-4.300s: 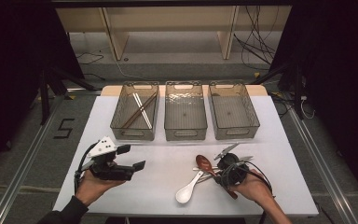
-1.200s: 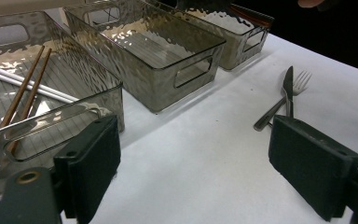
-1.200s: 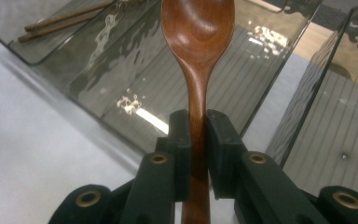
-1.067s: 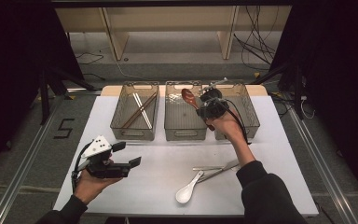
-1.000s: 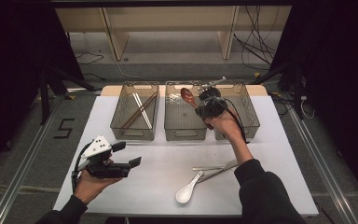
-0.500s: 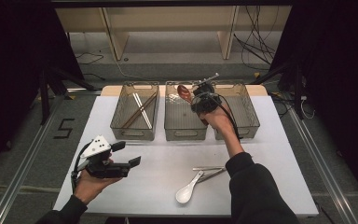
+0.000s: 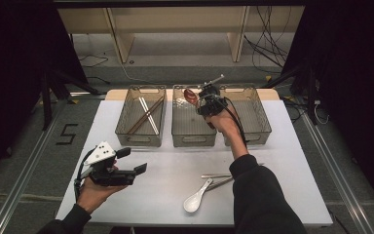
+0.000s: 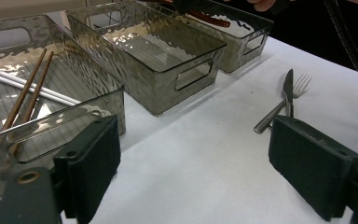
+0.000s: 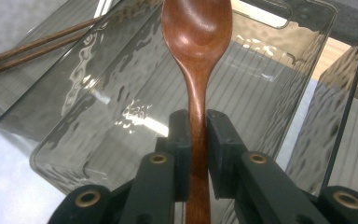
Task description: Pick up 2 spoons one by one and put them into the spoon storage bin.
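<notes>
My right gripper point(image 7: 200, 101) point(image 9: 197, 140) is shut on the handle of a brown wooden spoon point(image 9: 196, 42) point(image 7: 191, 96), whose bowl hangs over the far end of the middle clear bin point(image 7: 191, 134) point(image 9: 74, 144). Near the table's front left, my left gripper point(image 7: 135, 161) point(image 8: 193, 175) stands open with nothing between its pads. A white ceramic spoon point(image 7: 196, 197) lies at the front of the table. Beside it lie a metal fork point(image 8: 279, 105) and a knife point(image 8: 287, 91), seen together as cutlery point(image 7: 219, 178) in the high view.
Three clear bins stand in a row at the back of the white table point(image 7: 165, 195). The left bin point(image 7: 139, 136) point(image 8: 42, 140) holds brown chopsticks point(image 7: 145, 116) point(image 8: 25, 95) and white chopsticks point(image 7: 148, 114) point(image 8: 28, 88). The right bin point(image 7: 260, 122) point(image 8: 242, 32) stands under my right forearm.
My right gripper has carried the wooden spoon from the front of the table to the middle bin, and over the last second slid a little left and toward the bin's far end. The left gripper stayed put.
</notes>
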Demonstrator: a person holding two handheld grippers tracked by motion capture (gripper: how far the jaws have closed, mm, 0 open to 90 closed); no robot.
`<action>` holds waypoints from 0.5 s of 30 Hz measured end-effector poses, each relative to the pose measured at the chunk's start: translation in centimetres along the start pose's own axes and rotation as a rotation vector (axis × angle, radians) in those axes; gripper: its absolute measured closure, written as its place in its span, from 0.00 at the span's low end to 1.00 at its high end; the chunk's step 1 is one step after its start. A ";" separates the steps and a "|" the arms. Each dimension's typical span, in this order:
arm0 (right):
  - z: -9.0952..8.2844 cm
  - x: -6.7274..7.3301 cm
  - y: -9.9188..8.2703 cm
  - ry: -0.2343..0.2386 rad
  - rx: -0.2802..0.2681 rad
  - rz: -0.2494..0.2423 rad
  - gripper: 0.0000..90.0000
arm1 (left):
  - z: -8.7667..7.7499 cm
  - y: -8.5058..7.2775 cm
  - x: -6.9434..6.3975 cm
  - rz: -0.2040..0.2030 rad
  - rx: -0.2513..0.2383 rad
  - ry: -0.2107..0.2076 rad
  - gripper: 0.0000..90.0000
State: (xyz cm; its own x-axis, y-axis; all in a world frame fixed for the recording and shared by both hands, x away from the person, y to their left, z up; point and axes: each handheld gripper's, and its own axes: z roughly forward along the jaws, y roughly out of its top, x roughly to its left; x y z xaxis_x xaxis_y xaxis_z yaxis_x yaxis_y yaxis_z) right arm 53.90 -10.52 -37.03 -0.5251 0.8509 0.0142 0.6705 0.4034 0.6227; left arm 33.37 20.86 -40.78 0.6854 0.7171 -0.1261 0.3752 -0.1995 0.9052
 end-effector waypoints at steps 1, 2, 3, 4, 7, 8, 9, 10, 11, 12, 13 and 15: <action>0.1 0.0 0.0 0.000 0.000 0.002 0.90 | 0.0 0.0 0.0 0.000 0.000 0.000 0.18; 0.2 0.0 0.0 -0.002 -0.001 0.006 0.89 | 0.0 0.0 0.0 0.000 0.000 0.000 0.18; 0.3 0.0 0.0 -0.002 -0.004 0.009 0.88 | 0.0 0.0 0.0 0.000 0.000 0.000 0.18; 0.4 0.0 0.1 0.002 -0.007 0.012 0.81 | 0.0 0.0 0.0 0.000 0.000 0.001 0.18; 0.5 0.1 0.1 -0.001 -0.017 0.016 0.66 | 0.0 0.0 0.0 -0.002 -0.001 0.000 0.18; 0.5 0.2 0.1 0.003 -0.016 0.008 0.62 | 0.0 0.0 0.0 -0.001 0.000 0.001 0.18; 0.5 0.3 0.1 0.006 -0.015 0.003 0.60 | 0.0 0.0 0.0 -0.001 0.000 0.001 0.18; 0.4 0.3 0.1 0.007 -0.018 -0.001 0.60 | 0.0 0.0 0.0 -0.002 0.000 0.001 0.18; 0.3 0.3 0.1 0.011 -0.021 0.000 0.59 | 0.0 0.0 0.1 -0.001 0.002 0.001 0.18; 0.2 0.2 0.1 0.019 -0.022 0.004 0.58 | 0.0 0.0 0.0 -0.001 0.001 0.001 0.18; 0.1 0.2 0.1 0.022 -0.023 0.004 0.57 | 0.0 0.0 0.0 -0.001 0.001 0.001 0.18; -0.1 0.2 0.0 0.029 -0.024 -0.007 0.54 | 0.0 0.0 0.0 -0.001 -0.001 0.001 0.18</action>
State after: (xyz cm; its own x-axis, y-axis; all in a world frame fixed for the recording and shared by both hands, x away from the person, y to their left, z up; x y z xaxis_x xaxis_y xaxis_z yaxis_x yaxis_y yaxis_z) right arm 53.68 -10.38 -36.94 -0.5451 0.8378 0.0316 0.6539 0.4012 0.6414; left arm 33.38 20.90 -40.78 0.6845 0.7179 -0.1271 0.3754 -0.1977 0.9055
